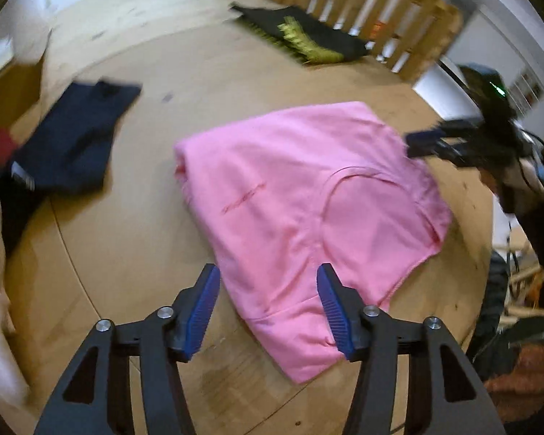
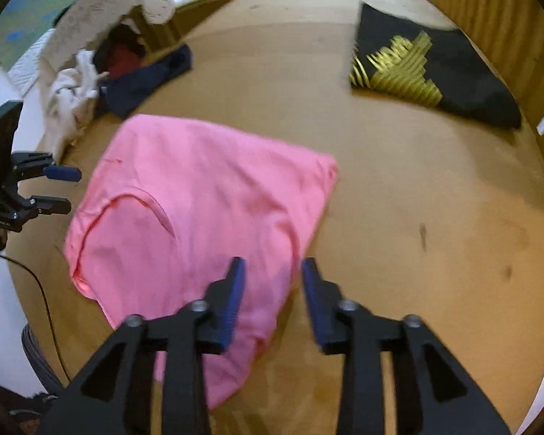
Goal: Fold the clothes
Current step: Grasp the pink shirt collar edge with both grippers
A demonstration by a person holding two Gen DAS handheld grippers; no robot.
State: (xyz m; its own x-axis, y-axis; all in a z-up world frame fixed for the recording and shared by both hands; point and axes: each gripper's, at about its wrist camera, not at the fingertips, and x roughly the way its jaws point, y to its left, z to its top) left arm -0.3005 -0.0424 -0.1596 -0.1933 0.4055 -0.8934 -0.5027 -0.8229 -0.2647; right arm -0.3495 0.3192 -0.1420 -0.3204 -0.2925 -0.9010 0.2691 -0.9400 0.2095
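Because the pink shirt (image 1: 301,217) lies partly folded in the middle of the round counter (image 1: 145,253), its loose layers are the weak point: a pinch that catches only the top ply would drag the fold open. Both tools hang above it with nothing held, the left tool (image 1: 268,311) spread wide over the near hem, the right tool (image 2: 272,301) moderately open over the opposite edge. A careless sweep could also push the shirt toward the navy garment (image 1: 72,145) at the far left or the black folded shirt (image 1: 308,36) beyond.
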